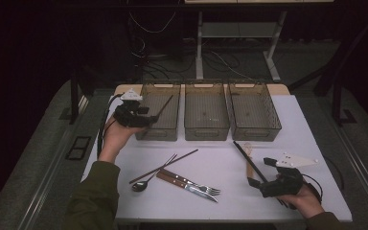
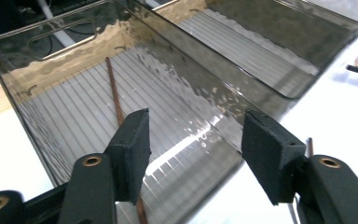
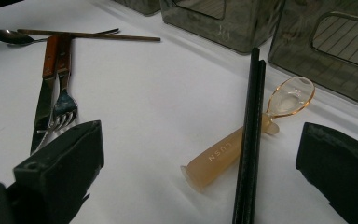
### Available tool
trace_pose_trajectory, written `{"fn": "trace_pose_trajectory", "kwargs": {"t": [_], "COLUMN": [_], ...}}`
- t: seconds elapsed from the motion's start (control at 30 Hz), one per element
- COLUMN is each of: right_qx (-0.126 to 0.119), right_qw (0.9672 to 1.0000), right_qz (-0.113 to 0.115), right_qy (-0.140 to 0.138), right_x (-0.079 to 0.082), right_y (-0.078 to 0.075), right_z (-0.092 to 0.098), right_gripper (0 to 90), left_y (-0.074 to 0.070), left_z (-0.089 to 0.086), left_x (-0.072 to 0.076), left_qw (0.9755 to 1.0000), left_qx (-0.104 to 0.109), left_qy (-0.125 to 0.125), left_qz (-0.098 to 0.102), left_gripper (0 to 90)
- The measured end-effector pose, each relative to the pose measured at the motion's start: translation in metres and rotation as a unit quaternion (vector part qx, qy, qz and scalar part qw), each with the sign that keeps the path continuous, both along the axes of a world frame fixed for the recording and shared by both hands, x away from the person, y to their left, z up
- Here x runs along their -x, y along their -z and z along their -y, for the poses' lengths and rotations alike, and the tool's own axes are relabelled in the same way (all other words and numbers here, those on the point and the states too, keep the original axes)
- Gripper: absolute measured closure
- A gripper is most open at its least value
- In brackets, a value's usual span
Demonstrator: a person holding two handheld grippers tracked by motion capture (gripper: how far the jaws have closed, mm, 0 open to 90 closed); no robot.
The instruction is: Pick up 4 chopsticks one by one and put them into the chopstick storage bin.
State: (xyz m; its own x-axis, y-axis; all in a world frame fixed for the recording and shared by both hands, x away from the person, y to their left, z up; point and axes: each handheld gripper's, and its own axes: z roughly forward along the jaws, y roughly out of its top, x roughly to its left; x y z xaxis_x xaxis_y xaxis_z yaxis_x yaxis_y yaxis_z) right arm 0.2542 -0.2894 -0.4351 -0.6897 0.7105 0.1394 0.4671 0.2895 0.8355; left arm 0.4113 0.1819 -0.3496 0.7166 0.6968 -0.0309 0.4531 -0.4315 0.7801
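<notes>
My left gripper (image 1: 151, 120) hangs open over the near end of the left clear bin (image 1: 158, 133). A brown chopstick (image 1: 165, 106) leans inside that bin. In the left gripper view the chopstick (image 2: 115, 95) runs along the ribbed bin floor (image 2: 65, 121) and passes behind the left pad of my left gripper (image 2: 196, 144), which presses on nothing. My right gripper (image 1: 260, 171) rests open low over the table at the right. A pair of black chopsticks (image 3: 251, 130) lies across an amber plastic spoon (image 3: 223, 154) between the jaws of my right gripper (image 3: 200, 158), and the pads stand apart from both.
Middle bin (image 1: 206, 132) and right bin (image 1: 254, 132) stand in a row beside the left one. Mid-table lie a second brown chopstick (image 1: 165, 165), a metal spoon (image 1: 141, 184), and a wood-handled knife (image 3: 46, 88) and fork (image 3: 65, 93). The table's front edge is close to my right hand.
</notes>
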Motion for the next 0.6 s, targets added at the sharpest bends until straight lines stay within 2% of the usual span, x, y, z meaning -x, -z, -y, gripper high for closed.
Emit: {"fn": "trace_pose_trajectory", "kwargs": {"t": [0.2, 0.6], "right_qx": [0.001, 0.002], "right_qw": [1.0, 1.0], "right_qz": [0.001, 0.0], "right_qy": [0.001, 0.002], "right_x": [0.0, 0.0], "right_y": [0.001, 0.001], "right_z": [0.0, 0.0], "right_gripper": [0.9, 1.0], "left_y": [0.001, 0.017], "left_z": [0.002, -0.003], "left_x": [0.02, 0.056], "left_qw": [0.9998, 0.9993], "left_qx": [0.001, 0.01], "left_qy": [0.018, 0.036], "left_qz": [-0.001, 0.002], "left_gripper": [35.7, 32.7]}}
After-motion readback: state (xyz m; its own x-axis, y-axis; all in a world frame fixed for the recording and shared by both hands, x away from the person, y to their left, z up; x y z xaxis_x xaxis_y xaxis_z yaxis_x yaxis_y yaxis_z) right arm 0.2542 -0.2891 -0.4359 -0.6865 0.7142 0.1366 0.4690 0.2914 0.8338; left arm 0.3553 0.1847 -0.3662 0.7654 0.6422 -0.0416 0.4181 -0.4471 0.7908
